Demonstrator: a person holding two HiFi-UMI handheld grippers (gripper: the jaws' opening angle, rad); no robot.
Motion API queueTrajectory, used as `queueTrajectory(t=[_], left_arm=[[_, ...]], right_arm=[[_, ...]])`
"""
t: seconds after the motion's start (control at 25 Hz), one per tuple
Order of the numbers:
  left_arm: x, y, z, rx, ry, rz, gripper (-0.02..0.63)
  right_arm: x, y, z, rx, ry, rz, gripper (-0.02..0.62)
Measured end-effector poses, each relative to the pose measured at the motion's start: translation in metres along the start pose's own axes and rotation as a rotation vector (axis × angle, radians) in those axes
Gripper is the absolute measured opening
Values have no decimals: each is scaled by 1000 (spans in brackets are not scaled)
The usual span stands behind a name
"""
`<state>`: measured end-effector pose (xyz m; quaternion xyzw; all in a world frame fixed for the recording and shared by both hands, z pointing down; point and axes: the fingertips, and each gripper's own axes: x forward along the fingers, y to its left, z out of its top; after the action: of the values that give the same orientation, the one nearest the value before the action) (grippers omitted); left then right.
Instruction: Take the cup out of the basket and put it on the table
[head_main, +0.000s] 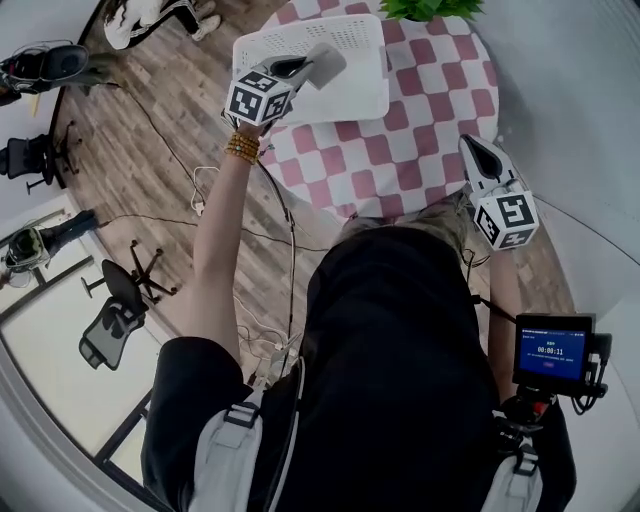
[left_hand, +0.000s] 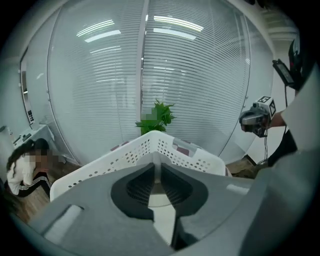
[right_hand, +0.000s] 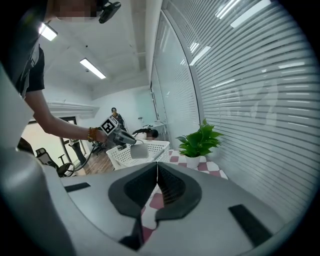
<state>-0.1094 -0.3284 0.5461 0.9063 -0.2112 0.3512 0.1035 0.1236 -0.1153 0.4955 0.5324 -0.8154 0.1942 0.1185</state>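
A pale grey cup (head_main: 327, 63) hangs above the white perforated basket (head_main: 345, 40), with my left gripper (head_main: 308, 68) shut on its wall. In the left gripper view the cup's wall (left_hand: 158, 170) shows as a thin white strip between the pads, over the basket (left_hand: 150, 147). The right gripper view shows the cup (right_hand: 139, 150) held just above the basket (right_hand: 120, 156). My right gripper (head_main: 472, 148) is shut with nothing in it, its tips (right_hand: 157, 167) meeting, near the front edge of the red-and-white checked table (head_main: 420, 120).
A potted green plant (head_main: 430, 8) stands at the table's far side, beside the basket. Behind it is a glass wall with blinds (left_hand: 190, 75). Office chairs (head_main: 115, 310) and cables (head_main: 200, 190) are on the wooden floor to the left. A small screen (head_main: 553, 350) is at my right hip.
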Motion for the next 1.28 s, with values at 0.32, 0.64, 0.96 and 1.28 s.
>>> queueTrajectory(t=[0.32, 0.64, 0.96, 1.28], left_arm=[[-23, -29, 20, -35, -131, 37, 43], [-47, -43, 36, -45, -227, 85, 43], [-71, -62, 51, -51, -327, 104, 41], [-91, -82, 60, -68, -380, 110, 41]], right_arm=[[-1, -1, 1, -45, -5, 16, 9], [5, 7, 13, -64, -25, 35, 9], [14, 20, 41, -118, -65, 74, 9], [20, 58, 76, -258, -141, 155, 9]])
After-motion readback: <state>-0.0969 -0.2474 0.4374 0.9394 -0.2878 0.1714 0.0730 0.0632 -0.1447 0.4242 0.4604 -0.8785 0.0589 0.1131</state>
